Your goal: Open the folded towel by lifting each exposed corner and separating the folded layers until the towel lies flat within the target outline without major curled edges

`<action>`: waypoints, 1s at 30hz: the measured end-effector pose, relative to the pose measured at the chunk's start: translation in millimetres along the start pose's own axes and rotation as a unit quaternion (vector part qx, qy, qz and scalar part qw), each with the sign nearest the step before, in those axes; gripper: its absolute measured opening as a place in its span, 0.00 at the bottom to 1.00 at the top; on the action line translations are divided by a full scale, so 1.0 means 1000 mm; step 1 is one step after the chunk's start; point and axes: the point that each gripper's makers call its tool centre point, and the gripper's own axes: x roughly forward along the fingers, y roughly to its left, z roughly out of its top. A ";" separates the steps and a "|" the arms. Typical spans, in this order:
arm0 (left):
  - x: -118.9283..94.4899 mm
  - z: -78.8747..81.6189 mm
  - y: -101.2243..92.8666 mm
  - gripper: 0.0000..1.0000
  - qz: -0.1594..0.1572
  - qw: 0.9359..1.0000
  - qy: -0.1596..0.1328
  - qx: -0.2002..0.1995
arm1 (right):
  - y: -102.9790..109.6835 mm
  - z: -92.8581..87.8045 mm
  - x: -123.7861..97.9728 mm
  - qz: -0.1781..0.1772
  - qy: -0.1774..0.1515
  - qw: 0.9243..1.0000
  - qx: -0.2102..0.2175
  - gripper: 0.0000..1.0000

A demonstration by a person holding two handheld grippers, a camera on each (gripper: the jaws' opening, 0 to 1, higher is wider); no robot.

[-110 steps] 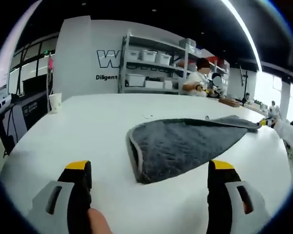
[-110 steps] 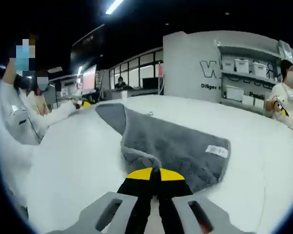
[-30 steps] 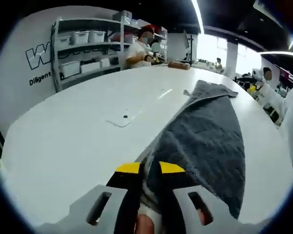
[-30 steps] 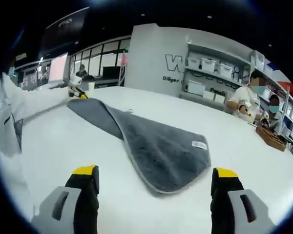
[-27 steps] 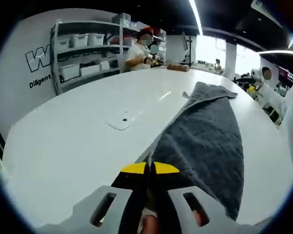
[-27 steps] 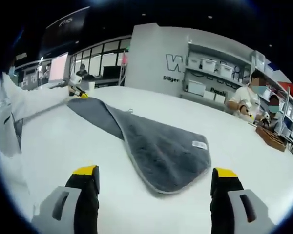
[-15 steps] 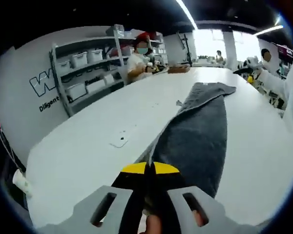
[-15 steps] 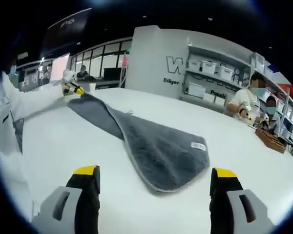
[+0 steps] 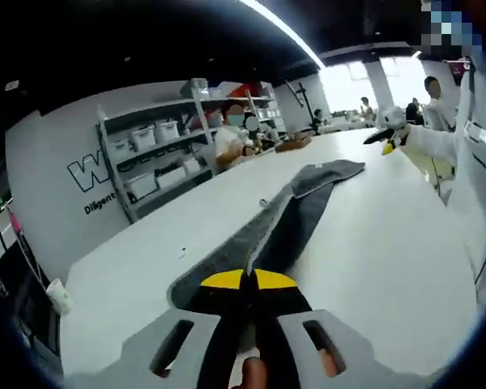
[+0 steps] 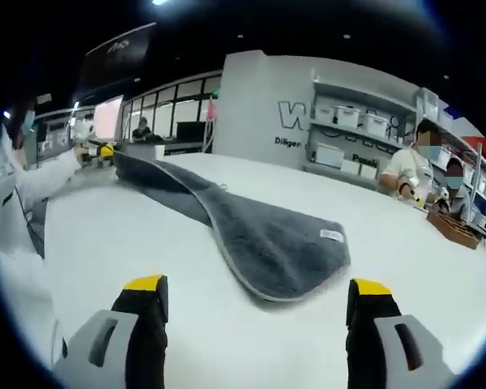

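Observation:
A dark grey towel [image 9: 300, 215] with a pale hem runs from my jaws across the white table [image 9: 373, 259]. My left gripper [image 9: 247, 279] is shut on its near corner and holds that corner above the table. The right gripper [image 9: 386, 140] shows beyond the towel's far end. In the right gripper view the towel [image 10: 271, 243] lies spread close in, a white label [image 10: 332, 235] near its right edge, and its far end rises to the left gripper [image 10: 105, 150]. My right gripper [image 10: 257, 288] stands open just short of the towel's near rounded edge, holding nothing.
Shelves [image 9: 158, 154] with white bins stand behind the table, and a person [image 10: 413, 174] works beside them. A paper cup [image 9: 58, 296] sits at the table's far left edge. A wooden tray [image 10: 454, 231] lies at the right. A white sleeve [image 10: 16, 211] borders the left.
My left gripper shut on the towel's corner and raised it off the table, drawing that end up and taut. The right gripper let go earlier and has stayed open near the other end.

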 end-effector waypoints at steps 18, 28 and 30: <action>-0.027 -0.075 -0.070 0.02 -0.010 0.992 0.072 -0.100 | -0.001 -0.017 -0.003 0.020 -0.002 1.000 -0.005 0.89; -0.029 -0.095 -0.076 0.04 -0.016 0.977 0.091 -0.195 | 0.001 -0.023 -0.003 0.024 -0.006 1.000 0.003 0.88; -0.030 -0.094 -0.077 0.06 -0.015 0.975 0.089 -0.204 | 0.000 -0.024 -0.001 0.024 -0.002 1.000 0.001 0.88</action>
